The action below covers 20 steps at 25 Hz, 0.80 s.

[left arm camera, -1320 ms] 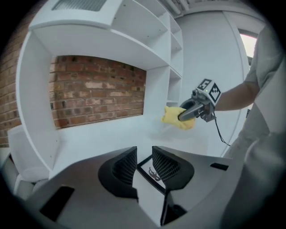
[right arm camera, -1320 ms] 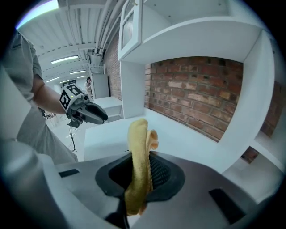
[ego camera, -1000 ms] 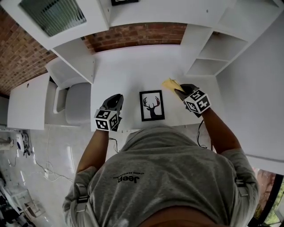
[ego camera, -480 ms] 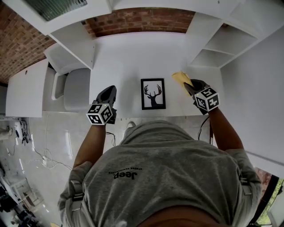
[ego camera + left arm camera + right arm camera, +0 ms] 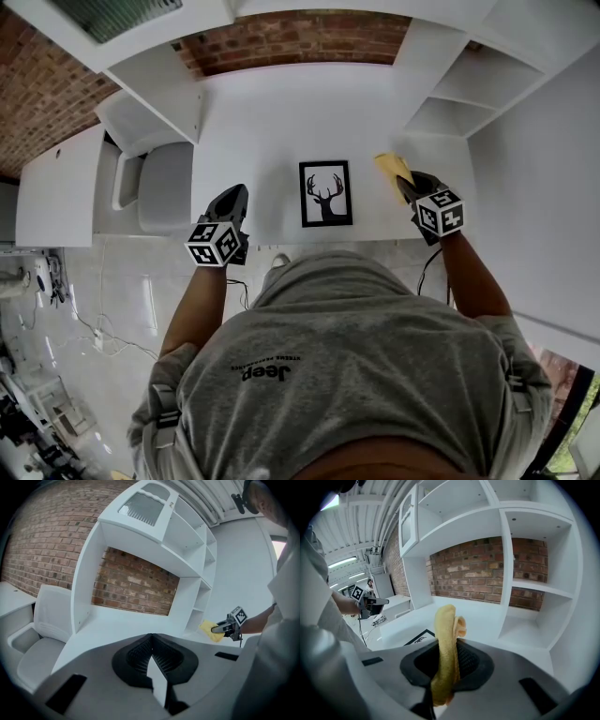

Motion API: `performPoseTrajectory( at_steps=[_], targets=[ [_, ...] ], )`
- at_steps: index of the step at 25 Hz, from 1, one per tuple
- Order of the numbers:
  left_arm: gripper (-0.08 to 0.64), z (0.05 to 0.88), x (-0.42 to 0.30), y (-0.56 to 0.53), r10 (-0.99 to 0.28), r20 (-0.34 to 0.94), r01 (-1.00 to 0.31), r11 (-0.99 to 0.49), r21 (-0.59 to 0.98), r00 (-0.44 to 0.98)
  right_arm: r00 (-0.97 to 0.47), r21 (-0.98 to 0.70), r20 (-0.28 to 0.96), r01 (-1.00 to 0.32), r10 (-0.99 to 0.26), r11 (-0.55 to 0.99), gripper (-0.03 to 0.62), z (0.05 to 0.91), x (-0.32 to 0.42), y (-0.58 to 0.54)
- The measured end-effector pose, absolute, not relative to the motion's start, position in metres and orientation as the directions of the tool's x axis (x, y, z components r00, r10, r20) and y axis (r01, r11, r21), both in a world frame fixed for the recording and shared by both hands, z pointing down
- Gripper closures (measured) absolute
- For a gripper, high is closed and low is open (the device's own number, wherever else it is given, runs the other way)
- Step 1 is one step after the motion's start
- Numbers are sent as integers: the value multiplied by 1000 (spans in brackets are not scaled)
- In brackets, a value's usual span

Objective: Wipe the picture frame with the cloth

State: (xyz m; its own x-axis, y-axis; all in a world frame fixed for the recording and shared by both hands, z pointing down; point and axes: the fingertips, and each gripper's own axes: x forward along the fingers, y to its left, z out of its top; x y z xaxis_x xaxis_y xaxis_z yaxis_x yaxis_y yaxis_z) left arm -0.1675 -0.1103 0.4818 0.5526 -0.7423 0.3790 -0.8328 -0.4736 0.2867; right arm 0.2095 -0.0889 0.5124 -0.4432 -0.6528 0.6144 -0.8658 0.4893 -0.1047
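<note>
The right gripper clamps the yellow cloth, with the picture frame lying flat on the desk between it and the clenched, empty left gripper.

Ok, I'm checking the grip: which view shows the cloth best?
The right gripper view: the yellow cloth stands close up, pinched in the right gripper. The head view and left gripper view show only a small yellow patch of it.

Yellow cloth, black picture frame, white desk.
</note>
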Motion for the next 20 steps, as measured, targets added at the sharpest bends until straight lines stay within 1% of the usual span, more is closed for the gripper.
performPoseTrajectory(
  at_steps=[20],
  targets=[
    [541, 481, -155, -103, -725, 375, -816, -502, 287, 578, -433, -92, 606, -872, -667, 481, 533, 510, 206, -87]
  ],
)
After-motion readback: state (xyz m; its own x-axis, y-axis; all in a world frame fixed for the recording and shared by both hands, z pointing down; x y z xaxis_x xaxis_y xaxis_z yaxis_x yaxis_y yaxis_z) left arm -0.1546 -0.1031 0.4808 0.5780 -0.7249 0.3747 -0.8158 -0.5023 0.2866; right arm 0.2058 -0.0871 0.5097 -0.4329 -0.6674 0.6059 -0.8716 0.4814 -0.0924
